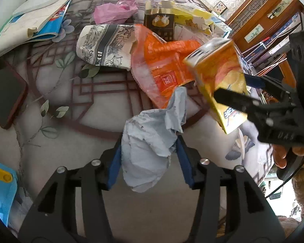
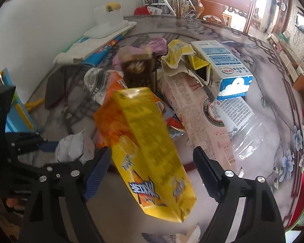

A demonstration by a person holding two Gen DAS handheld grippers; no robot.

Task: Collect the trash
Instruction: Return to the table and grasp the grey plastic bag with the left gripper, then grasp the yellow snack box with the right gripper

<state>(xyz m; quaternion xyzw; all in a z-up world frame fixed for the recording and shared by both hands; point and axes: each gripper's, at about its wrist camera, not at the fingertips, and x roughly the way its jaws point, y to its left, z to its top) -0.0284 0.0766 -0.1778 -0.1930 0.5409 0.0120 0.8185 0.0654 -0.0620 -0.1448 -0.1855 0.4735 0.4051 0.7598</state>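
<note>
My left gripper [image 1: 149, 141] is shut on a crumpled pale blue paper [image 1: 150, 147], which sits between its blue pads just above the table. The same paper [image 2: 75, 147] shows at the left of the right wrist view. My right gripper [image 2: 152, 151] stands open around a yellow drink carton [image 2: 148, 141]. The carton is blurred and tilted, and a gap shows between it and the right finger [image 2: 204, 170]. In the left wrist view this carton [image 1: 218, 73] hangs over the trash pile between the right gripper's fingers.
On the round glass-topped table [image 1: 71, 111] lie an orange wrapper [image 1: 164, 64], a printed paper cup [image 1: 103, 44], a pink bag [image 1: 115, 10], a blue-and-white milk carton [image 2: 225, 66] and a clear plastic bottle [image 2: 243, 129]. A dark phone [image 1: 4, 95] and books [image 1: 40, 20] lie at the left.
</note>
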